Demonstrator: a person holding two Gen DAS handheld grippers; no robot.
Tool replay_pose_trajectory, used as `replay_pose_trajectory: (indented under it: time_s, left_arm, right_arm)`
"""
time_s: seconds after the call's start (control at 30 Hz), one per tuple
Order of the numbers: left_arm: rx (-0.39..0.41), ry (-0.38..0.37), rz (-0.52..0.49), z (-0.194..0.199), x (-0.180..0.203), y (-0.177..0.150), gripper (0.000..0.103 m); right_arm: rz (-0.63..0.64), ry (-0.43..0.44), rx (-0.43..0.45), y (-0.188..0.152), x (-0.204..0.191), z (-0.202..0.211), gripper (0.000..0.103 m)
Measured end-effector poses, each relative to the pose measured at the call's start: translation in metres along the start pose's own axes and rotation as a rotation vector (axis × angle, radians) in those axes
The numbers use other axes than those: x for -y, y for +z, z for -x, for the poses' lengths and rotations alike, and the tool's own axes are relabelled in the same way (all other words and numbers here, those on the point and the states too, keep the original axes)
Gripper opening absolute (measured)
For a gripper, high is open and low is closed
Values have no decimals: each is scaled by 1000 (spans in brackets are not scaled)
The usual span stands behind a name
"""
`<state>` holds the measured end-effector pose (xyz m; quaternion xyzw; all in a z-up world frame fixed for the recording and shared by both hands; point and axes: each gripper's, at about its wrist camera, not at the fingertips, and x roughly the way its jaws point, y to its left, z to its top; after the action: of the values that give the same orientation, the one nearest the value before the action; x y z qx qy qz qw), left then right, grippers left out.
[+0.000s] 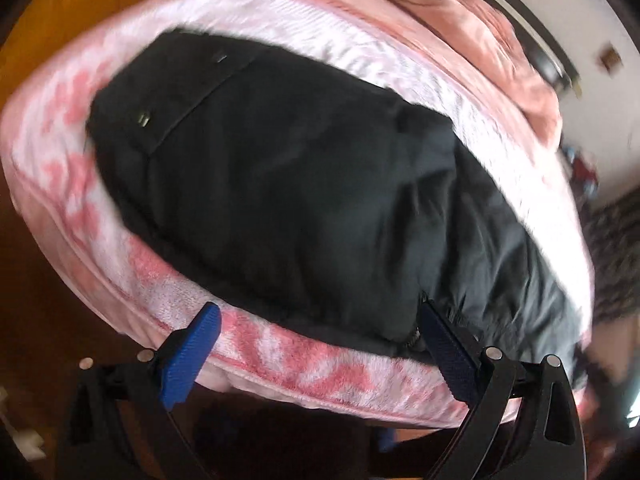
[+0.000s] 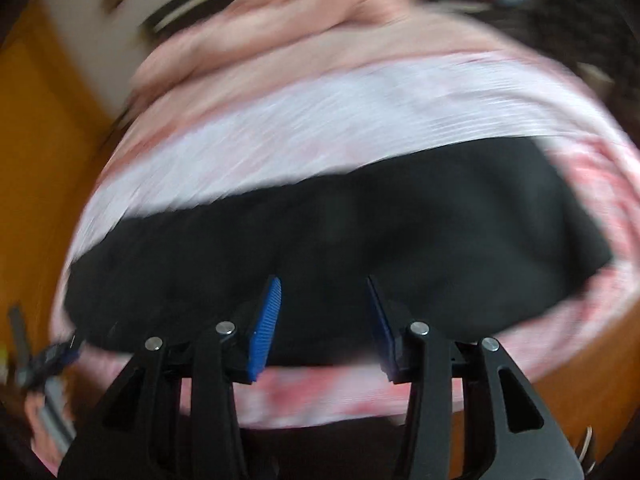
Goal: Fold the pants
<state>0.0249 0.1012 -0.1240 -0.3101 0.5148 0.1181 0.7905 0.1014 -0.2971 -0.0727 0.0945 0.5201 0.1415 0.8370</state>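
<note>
Your pink-and-white fleecy bed cover (image 1: 280, 356) fills both views, with a crumpled plain pink blanket (image 1: 460, 32) heaped behind the folded black fabric pants (image 1: 304, 192) lying on it. Your left gripper (image 1: 320, 332) gapes wide and empty at the pants' near edge; your right gripper (image 2: 324, 320) stands partly open over them, gripping nothing.

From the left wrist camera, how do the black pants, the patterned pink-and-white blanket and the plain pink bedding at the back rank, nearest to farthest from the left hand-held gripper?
1. Patterned pink-and-white blanket: its front edge lies between the left hand-held gripper fingers.
2. Black pants: spread on the blanket; their near hem sits by one finger, too close to call against the blanket.
3. Plain pink bedding: bunched at the back, clearly farthest.
</note>
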Motion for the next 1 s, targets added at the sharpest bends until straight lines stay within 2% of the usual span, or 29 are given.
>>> replay_pose_trajectory:
  time_s: [0.03,0.13,0.23,0.4,0.47,0.57,0.73,0.83,0.9,1.0]
  left_arm:
    - [-9,-22,23,-1,-4,2,98]
    - [-41,-97,104,-6,-24,13,98]
    - [-79,-177,176,-17,-37,20,97]
    - [-104,-257,228,-25,-48,18,97]
    - [-92,-285,238,-24,-49,17,97]
    - [-64,-412,251,-18,-52,16,97]
    - [-48,-435,263,-25,-54,16,97]
    - [-49,-439,316,-35,-60,15,99]
    - [-42,-432,347,-37,-64,14,99]
    - [-29,-389,328,-37,-59,14,97]
  right_arm:
    - [34,13,-33,0,-18,-14,40]
    - [106,31,-105,1,-59,-46,40]
    - [155,5,-137,-2,-78,-63,40]
    - [155,-22,-165,-7,-74,-73,40]
    - [150,-36,-175,-8,-71,-79,40]
    - [142,-43,-187,-10,-68,-85,40]
    - [165,-65,-183,-13,-70,-89,40]
    - [180,-75,-181,-14,-71,-92,40]
    - [186,-80,-182,-15,-74,-95,40]
    - [190,-84,-183,-15,-76,-99,40]
